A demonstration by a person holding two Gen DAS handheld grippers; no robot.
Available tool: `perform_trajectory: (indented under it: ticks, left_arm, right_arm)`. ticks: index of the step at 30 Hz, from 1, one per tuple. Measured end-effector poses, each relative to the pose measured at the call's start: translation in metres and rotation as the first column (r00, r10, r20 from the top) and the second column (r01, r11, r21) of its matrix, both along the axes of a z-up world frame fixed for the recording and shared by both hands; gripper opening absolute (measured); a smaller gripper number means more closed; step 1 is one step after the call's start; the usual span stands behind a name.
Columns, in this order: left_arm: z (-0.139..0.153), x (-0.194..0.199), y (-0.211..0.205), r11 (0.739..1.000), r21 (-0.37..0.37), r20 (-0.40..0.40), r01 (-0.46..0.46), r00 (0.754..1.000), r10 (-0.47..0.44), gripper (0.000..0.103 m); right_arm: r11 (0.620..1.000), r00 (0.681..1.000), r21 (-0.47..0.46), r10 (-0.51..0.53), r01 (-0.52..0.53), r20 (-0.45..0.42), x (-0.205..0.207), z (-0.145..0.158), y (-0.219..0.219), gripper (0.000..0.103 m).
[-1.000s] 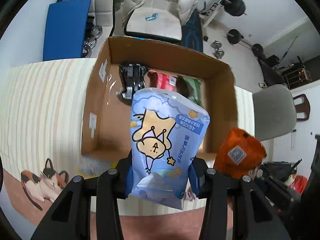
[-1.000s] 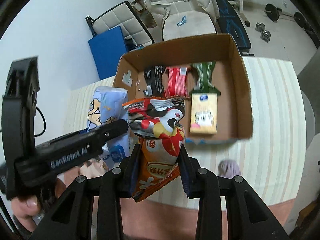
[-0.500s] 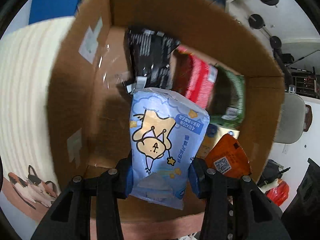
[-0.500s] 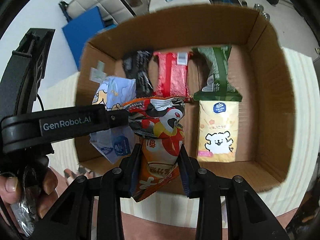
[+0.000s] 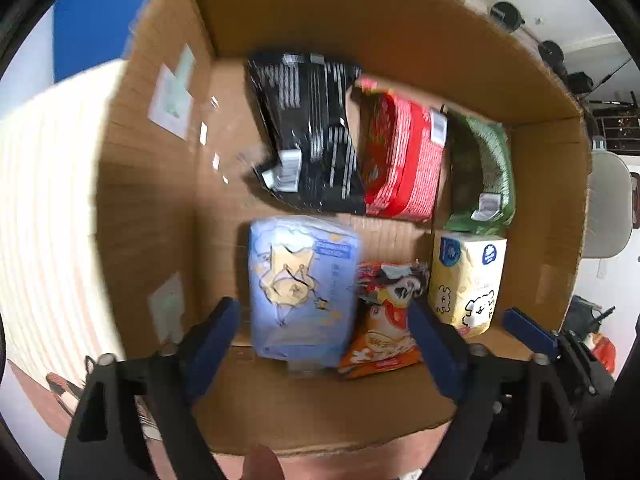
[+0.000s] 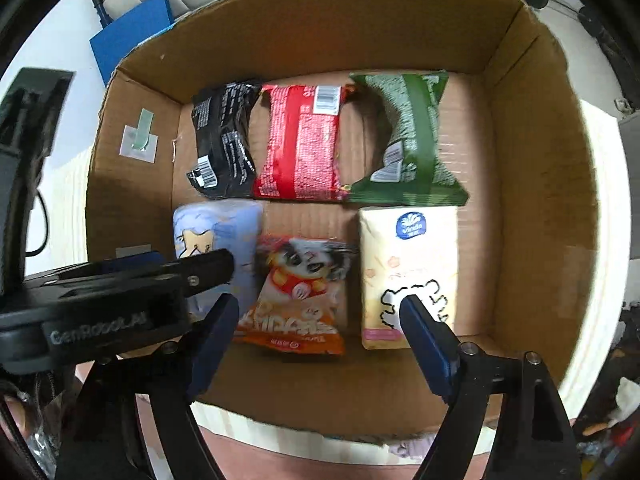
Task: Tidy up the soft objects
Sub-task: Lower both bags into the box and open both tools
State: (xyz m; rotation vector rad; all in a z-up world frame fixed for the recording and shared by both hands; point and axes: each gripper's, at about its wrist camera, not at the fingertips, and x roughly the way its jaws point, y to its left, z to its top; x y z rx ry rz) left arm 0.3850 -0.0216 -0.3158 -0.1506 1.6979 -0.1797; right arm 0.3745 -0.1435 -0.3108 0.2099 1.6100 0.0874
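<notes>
A cardboard box point(image 5: 152, 184) point(image 6: 540, 200) holds two rows of soft packs. A light blue tissue pack point(image 5: 302, 288) point(image 6: 216, 228) lies at the front left, an orange snack bag point(image 5: 384, 320) point(image 6: 298, 292) in the front middle. My left gripper point(image 5: 324, 332) is open above the blue pack, empty. My right gripper point(image 6: 320, 324) is open above the orange bag, empty. The left gripper's body point(image 6: 100, 300) covers part of the blue pack in the right wrist view.
A yellow tissue pack point(image 5: 466, 280) point(image 6: 408, 272) lies at the front right. Black point(image 5: 308, 132) point(image 6: 224, 140), red point(image 5: 400, 160) point(image 6: 304, 144) and green point(image 5: 480, 168) point(image 6: 408, 140) packs fill the back row. The box stands on a striped surface point(image 5: 52, 200).
Both grippers moved down into the box and opened. The blue pack and the orange bag were let go and now lie on the box floor.
</notes>
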Motion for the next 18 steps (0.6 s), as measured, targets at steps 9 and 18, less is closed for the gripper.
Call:
perform_trajectory:
  ticks: [9, 18]
  left_arm:
    - [0.047, -0.033, 0.011, 0.994, 0.11, 0.177, -0.004, 0.984, -0.016, 0.102]
    - [0.107, -0.069, 0.02, 0.989, 0.146, 0.354, -0.022, 0.935, -0.032, 0.102]
  right_arm:
    - [0.994, 0.997, -0.109, 0.006, 0.003, 0.074, -0.01, 0.032, -0.009, 0.103]
    - [0.986, 0.98, -0.164, 0.002, 0.031, 0.199, -0.051, 0.081, -0.015, 0.103]
